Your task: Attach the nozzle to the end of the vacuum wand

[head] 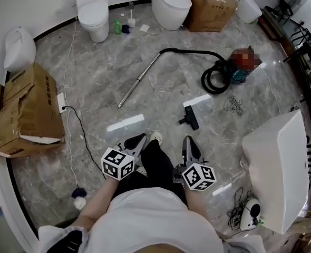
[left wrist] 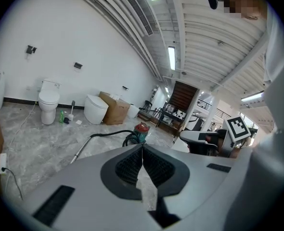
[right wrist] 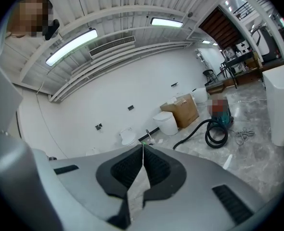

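1. Plainly nothing is joined yet: the nozzle (head: 188, 117) lies loose on the floor (head: 95, 75), well apart from the vacuum wand (head: 139, 80).
2. The wand lies flat, its hose (head: 190, 50) running to the vacuum cleaner (head: 239, 70).
3. The left gripper (head: 137, 140) and the right gripper (head: 190, 144) are both clenched on nothing, short of either part.
4. Judged from this, everything remains: picking up nozzle and wand, then pushing them together.

We seem to be in a sanitary-ware storeroom or showroom. Several toilets (head: 92, 12) stand along a white wall (left wrist: 94, 57) on a grey marbled floor (head: 161, 96), beside cardboard boxes (head: 211, 7). Overhead is a bare ribbed ceiling (right wrist: 122, 13) with strip lights (right wrist: 72, 47) and an air vent (right wrist: 112, 46).
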Action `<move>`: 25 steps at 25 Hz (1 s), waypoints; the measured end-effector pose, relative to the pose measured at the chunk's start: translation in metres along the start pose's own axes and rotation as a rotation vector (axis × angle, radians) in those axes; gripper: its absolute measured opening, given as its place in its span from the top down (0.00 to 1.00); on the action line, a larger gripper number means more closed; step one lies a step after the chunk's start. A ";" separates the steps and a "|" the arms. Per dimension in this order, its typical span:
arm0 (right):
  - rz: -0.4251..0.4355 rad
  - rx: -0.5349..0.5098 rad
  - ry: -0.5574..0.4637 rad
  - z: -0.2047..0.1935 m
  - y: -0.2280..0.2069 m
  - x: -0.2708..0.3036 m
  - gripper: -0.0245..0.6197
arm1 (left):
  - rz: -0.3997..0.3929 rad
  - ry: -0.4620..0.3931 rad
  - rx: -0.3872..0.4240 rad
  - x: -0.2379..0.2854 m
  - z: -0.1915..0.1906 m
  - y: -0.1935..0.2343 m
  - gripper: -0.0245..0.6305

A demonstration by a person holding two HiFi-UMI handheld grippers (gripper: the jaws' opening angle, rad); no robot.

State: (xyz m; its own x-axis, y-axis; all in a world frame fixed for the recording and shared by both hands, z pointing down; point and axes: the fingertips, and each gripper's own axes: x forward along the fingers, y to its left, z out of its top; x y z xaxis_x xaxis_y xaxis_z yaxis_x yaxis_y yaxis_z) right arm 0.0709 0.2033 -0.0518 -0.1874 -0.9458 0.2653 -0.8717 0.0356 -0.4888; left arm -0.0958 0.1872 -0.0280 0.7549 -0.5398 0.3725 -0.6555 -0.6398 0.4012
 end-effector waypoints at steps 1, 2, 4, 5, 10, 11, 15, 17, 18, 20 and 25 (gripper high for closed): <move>-0.001 -0.004 -0.001 0.007 -0.004 0.009 0.94 | 0.001 -0.001 0.001 0.008 0.007 0.004 0.95; 0.000 -0.010 -0.002 0.013 -0.008 0.019 0.94 | 0.003 -0.001 0.000 0.016 0.013 0.009 0.95; 0.003 -0.016 0.002 0.023 -0.013 0.038 0.94 | 0.011 -0.003 -0.004 0.031 0.026 0.020 0.95; 0.005 -0.016 0.006 0.027 -0.016 0.047 0.94 | 0.014 -0.006 -0.004 0.038 0.033 0.024 0.95; 0.026 0.030 0.025 0.041 -0.025 0.091 0.94 | 0.024 -0.020 -0.015 0.066 0.061 0.043 0.95; 0.035 0.044 0.024 0.045 -0.026 0.099 0.94 | 0.028 -0.020 -0.024 0.070 0.065 0.048 0.95; 0.049 0.042 0.037 0.054 -0.031 0.131 0.94 | 0.053 -0.009 -0.043 0.086 0.076 0.068 0.95; 0.044 0.048 0.044 0.058 -0.040 0.143 0.94 | 0.063 0.005 -0.034 0.095 0.080 0.074 0.95; 0.040 0.056 0.046 0.060 -0.045 0.149 0.94 | 0.069 0.011 -0.032 0.100 0.082 0.078 0.95; 0.030 0.067 0.052 0.064 -0.055 0.161 0.94 | 0.077 0.018 -0.037 0.111 0.086 0.085 0.95; 0.028 0.053 0.069 0.074 -0.076 0.190 0.94 | 0.078 0.035 -0.028 0.137 0.098 0.097 0.95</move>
State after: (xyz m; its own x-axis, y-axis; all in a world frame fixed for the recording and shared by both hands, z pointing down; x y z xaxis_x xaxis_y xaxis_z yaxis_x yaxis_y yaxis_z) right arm 0.1349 -0.0032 -0.0259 -0.2438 -0.9200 0.3068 -0.8409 0.0429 -0.5395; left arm -0.0533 -0.0024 -0.0205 0.7004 -0.5680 0.4323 -0.7133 -0.5804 0.3930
